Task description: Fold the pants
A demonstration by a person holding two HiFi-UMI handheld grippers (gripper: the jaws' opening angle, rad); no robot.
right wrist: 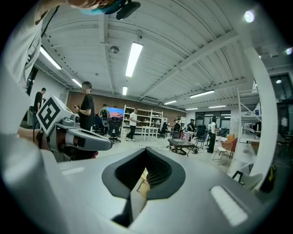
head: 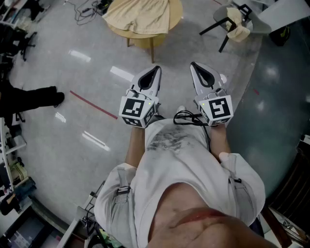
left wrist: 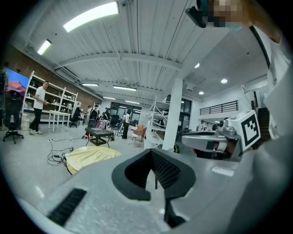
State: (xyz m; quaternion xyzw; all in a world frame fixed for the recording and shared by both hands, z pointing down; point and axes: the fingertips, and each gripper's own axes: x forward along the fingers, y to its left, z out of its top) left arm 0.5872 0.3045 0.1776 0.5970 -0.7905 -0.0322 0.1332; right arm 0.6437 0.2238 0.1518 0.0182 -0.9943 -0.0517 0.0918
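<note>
Pale yellow pants [head: 140, 17] lie spread over a small round wooden table [head: 145, 39] at the top of the head view; in the left gripper view the pants [left wrist: 89, 156] show as a yellow patch low at the left. My left gripper [head: 154, 71] and right gripper [head: 194, 67] are held side by side in front of my body, well short of the table, both shut with nothing between the jaws. In the left gripper view the left gripper [left wrist: 155, 180] has its pads together. The right gripper [right wrist: 139, 185] looks the same in its own view.
A dark chair [head: 227, 24] with a light cloth stands right of the table. Cables [head: 82, 12] lie on the grey floor at the top left. A red line [head: 92, 104] crosses the floor. Shelving [head: 9, 160] stands at the left. People and tables fill the far hall [right wrist: 137, 125].
</note>
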